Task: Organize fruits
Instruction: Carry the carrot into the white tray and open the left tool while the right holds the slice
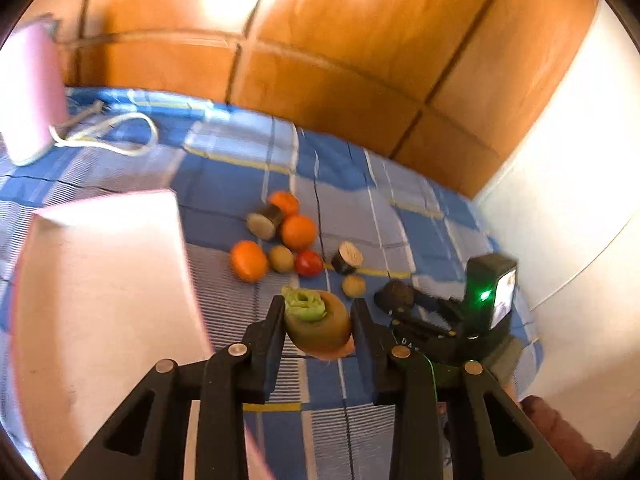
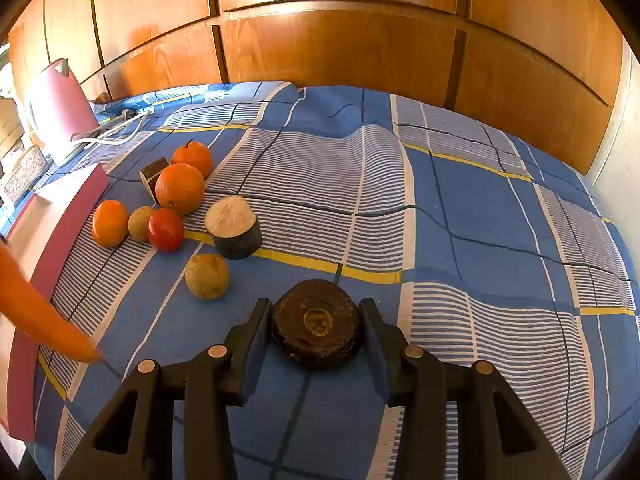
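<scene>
My left gripper is shut on a carrot, gripped near its thick end with the green stub facing the camera, held above the blue checked cloth. The carrot's orange tip crosses the left edge of the right wrist view. My right gripper is shut on a dark brown round lump low over the cloth; the same lump appears in the left wrist view. Loose on the cloth lie three oranges, a red tomato, two brown kiwi-like fruits and two cut stumps.
A pink open box stands at the left beside the fruit pile. A pink kettle with a white cord sits at the far left. Wooden cupboard doors close the back, and a white wall the right.
</scene>
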